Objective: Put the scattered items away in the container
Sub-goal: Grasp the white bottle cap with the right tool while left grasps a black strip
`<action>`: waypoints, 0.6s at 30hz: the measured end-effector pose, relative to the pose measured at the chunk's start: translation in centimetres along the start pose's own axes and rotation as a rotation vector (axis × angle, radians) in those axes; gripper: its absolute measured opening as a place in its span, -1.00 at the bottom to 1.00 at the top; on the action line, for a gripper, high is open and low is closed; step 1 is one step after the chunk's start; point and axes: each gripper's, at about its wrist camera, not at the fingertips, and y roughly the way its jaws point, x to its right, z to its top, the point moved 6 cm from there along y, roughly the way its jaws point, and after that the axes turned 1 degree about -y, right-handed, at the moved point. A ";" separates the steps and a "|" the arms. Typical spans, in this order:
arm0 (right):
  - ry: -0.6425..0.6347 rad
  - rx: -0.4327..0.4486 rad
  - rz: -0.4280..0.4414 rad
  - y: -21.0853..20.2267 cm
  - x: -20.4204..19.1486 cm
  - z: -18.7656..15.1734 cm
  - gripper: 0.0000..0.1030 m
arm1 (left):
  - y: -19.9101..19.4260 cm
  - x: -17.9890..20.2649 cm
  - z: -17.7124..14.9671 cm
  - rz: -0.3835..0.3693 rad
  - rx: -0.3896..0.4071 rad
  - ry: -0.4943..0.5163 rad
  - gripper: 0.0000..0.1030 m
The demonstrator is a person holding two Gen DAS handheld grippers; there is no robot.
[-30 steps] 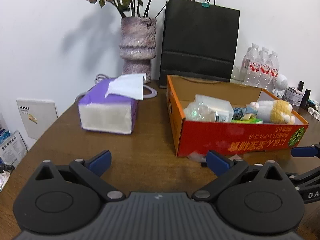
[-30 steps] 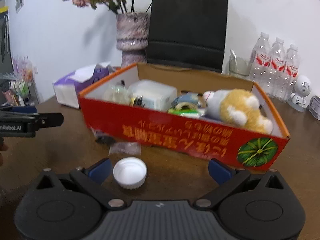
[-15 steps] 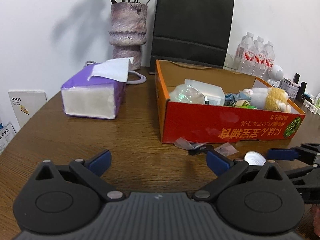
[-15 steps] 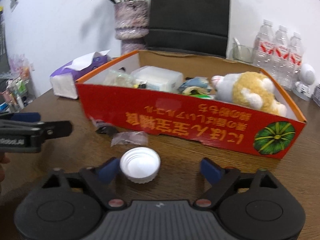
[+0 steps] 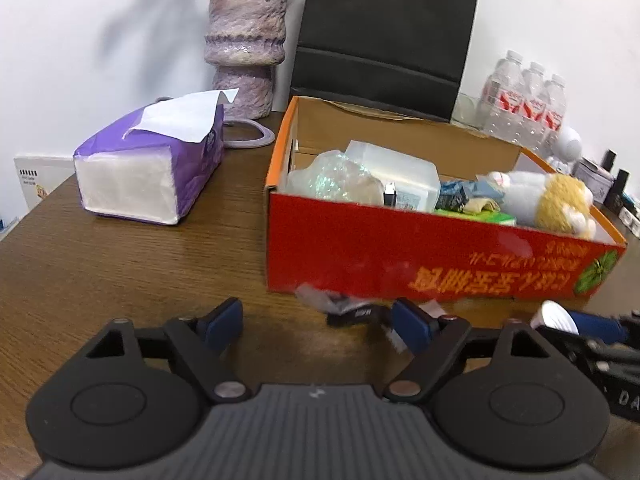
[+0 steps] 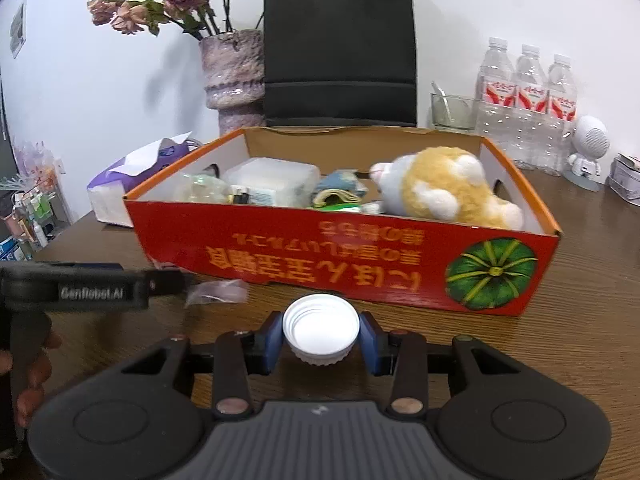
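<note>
The red cardboard box (image 5: 400, 252) (image 6: 320, 248) holds a plush toy (image 6: 448, 188), a clear plastic case and other small items. A white bottle cap (image 6: 320, 324) (image 5: 554, 314) lies on the table in front of it. My right gripper (image 6: 320, 340) is closing, and both blue pads touch the cap's sides. A small black item (image 5: 352, 314) and a clear wrapper (image 5: 310, 294) (image 6: 218, 292) lie by the box's front wall. My left gripper (image 5: 318, 322) (image 6: 168, 280) is closing with the black item between its fingers, near the right one, and the pads do not press on it.
A purple tissue pack (image 5: 152, 172) sits left of the box. A stone vase (image 5: 248, 40) and a black paper bag (image 5: 384, 28) stand behind it. Water bottles (image 6: 524, 104), a glass jar (image 6: 452, 112) and a white robot figure (image 6: 588, 148) stand at back right. A hand (image 6: 28, 372) holds the left gripper.
The left gripper came forward and down toward the box front, and its jaws narrowed a little. The right gripper's jaws drew in from wide apart onto the cap.
</note>
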 end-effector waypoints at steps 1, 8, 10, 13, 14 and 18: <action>0.003 0.001 -0.003 0.0 0.3 -0.1 -0.24 | 0.2 0.2 0.1 0.006 0.000 -0.002 0.56; 0.014 0.017 -0.028 -0.4 2.2 0.1 -0.24 | 0.1 1.9 -0.4 0.068 0.016 0.103 -0.13; 0.017 0.024 -0.040 -0.5 2.6 0.1 -0.24 | -0.2 1.8 -0.7 0.059 0.017 0.104 -0.16; 0.029 0.030 -0.047 -0.7 3.3 0.2 -0.24 | -0.7 1.5 -1.0 0.051 0.018 0.105 -0.26; 0.032 0.032 -0.049 -0.8 3.5 0.2 -0.24 | -0.9 1.4 -1.1 0.050 0.019 0.108 -0.34; 0.037 0.039 -0.052 -1.1 4.0 0.2 -0.24 | -1.3 1.1 -1.3 0.045 0.020 0.120 -0.60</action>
